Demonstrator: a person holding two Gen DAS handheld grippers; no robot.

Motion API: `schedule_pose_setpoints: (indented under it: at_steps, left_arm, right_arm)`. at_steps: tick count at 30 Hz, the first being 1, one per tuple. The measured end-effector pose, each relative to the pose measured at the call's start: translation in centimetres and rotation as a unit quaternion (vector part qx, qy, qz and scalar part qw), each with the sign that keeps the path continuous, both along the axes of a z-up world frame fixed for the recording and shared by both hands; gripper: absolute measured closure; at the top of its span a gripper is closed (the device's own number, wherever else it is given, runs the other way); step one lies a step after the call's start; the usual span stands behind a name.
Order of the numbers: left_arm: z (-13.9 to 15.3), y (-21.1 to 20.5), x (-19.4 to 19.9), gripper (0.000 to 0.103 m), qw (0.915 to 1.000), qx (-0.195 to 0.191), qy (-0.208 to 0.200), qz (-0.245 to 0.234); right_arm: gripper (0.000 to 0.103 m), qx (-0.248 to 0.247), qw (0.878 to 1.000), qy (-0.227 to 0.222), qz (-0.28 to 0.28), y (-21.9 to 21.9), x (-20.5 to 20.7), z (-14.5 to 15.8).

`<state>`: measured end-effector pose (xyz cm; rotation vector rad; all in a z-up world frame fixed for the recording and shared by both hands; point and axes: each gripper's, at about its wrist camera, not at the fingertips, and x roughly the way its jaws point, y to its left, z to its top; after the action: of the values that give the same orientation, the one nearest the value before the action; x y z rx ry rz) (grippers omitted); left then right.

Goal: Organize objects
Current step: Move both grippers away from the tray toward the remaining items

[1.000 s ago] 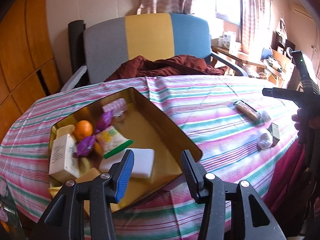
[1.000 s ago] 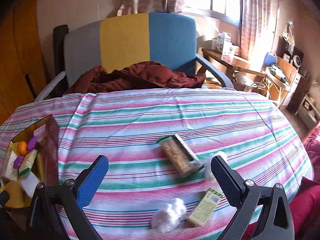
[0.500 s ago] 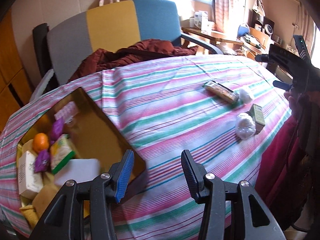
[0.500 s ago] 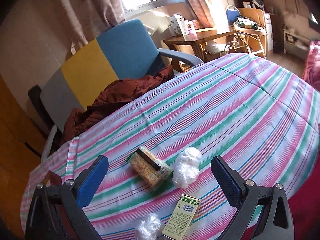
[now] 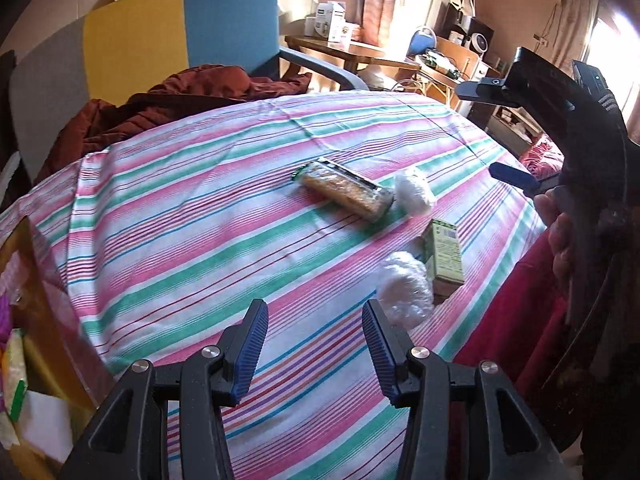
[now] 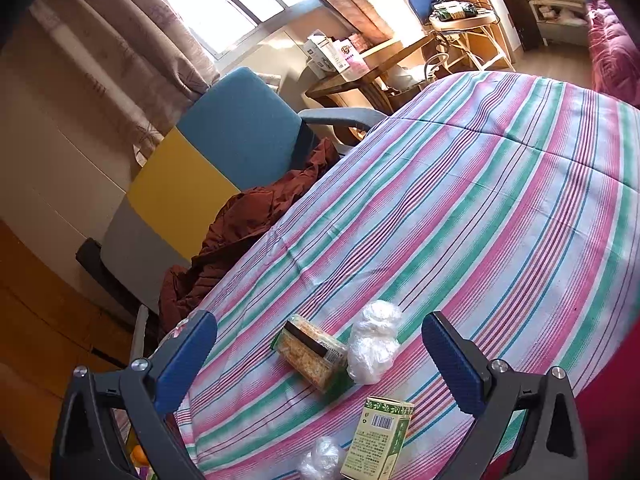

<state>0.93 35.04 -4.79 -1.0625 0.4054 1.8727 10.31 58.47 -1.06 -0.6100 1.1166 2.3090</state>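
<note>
Both the left gripper (image 5: 315, 344) and right gripper (image 6: 318, 356) gape empty, snack packet (image 6: 314, 354) lying beyond.

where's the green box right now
The green box lies on the striped tablecloth near the table's right edge in the left wrist view, beside a plastic wad, with the snack bar farther back.

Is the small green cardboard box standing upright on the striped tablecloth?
No, the small green cardboard box lies flat on the striped tablecloth, beside a crumpled clear plastic ball.
</note>
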Motion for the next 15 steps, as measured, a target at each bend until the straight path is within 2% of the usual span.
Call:
schedule_pose_setpoints:
  at_steps: [8, 12, 15]
  left_arm:
    - [-1.2, 4.4, 1.5, 0.054, 0.9981, 0.005, -0.025, -0.056]
    - [-2.6, 6.4, 1.7, 0.054, 0.9973, -0.009, -0.026, -0.068]
    - [-3.8, 7.6, 1.3, 0.054, 0.9967, -0.014, -0.04, -0.068]
  right_arm:
    - [0.0, -0.011, 1.0, 0.001, 0.011, 0.1, -0.1, -0.5]
    - [0.0, -0.015, 1.0, 0.0, 0.016, 0.1, -0.3, -0.7]
    - [0.0, -0.014, 1.0, -0.003, 0.019, 0.1, -0.4, -0.7]
